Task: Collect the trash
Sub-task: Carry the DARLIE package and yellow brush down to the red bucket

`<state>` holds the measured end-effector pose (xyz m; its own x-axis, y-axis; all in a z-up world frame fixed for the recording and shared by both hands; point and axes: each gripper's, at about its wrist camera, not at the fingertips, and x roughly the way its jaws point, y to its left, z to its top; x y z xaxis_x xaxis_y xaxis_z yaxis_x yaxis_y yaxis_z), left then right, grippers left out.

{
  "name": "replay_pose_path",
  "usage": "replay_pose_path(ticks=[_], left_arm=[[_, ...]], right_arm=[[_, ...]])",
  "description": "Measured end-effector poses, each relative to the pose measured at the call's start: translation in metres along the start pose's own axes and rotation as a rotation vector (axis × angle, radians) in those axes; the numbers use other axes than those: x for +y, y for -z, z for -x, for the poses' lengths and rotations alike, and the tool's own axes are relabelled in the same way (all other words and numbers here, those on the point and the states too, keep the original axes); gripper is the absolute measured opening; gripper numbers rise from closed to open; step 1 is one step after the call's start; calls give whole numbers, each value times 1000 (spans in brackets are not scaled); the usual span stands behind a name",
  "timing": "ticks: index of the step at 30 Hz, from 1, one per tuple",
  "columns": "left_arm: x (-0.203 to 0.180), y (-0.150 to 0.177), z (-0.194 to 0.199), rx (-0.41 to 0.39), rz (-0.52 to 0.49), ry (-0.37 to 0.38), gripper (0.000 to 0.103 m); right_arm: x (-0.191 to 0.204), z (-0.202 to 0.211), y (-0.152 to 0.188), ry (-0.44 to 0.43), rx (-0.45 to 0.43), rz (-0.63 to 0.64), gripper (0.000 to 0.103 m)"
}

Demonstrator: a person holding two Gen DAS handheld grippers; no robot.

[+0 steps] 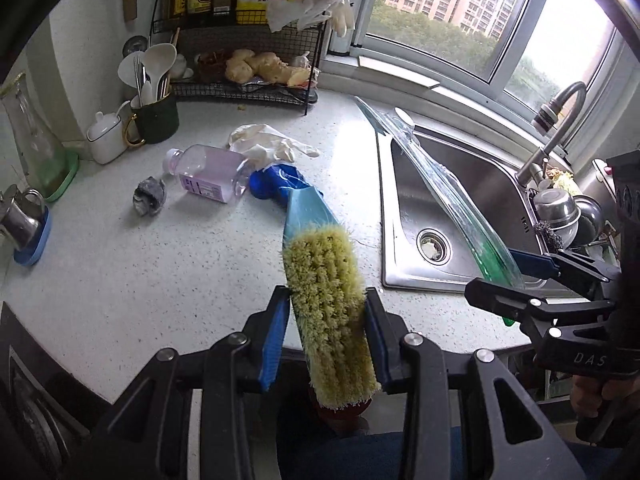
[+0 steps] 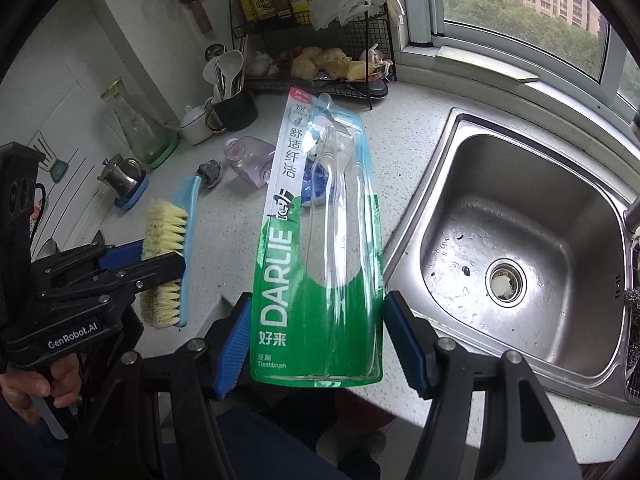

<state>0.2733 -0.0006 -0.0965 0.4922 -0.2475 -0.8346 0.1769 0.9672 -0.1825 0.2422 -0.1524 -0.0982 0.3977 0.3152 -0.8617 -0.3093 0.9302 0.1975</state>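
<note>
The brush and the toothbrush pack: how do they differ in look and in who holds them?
The brush is thick, with yellow bristles and a blue handle; the pack is flat, clear and green, printed DARLIE. The left gripper clamps the brush; the right gripper clamps the pack. Both are held above the counter.

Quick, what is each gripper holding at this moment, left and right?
Left gripper: shut on the scrub brush, pads on its bristle head.
Right gripper: shut on the toothbrush package, gripped at its green lower end.
</note>
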Motion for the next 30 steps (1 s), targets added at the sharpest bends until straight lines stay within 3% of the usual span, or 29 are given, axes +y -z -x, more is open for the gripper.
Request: replay_pose_path(ticks=[7,14,30], left_arm=[[-44,47,29,-9,-25,-25,34],[-79,100,35,35,-22,-23,34],[-96,180,12,194,-15,11,34]], right_arm=[[-5,37,51,-18,-11,21,62],[-5,53,103,-34,16,11,62],[4,27,172,-43,191,-18,62]])
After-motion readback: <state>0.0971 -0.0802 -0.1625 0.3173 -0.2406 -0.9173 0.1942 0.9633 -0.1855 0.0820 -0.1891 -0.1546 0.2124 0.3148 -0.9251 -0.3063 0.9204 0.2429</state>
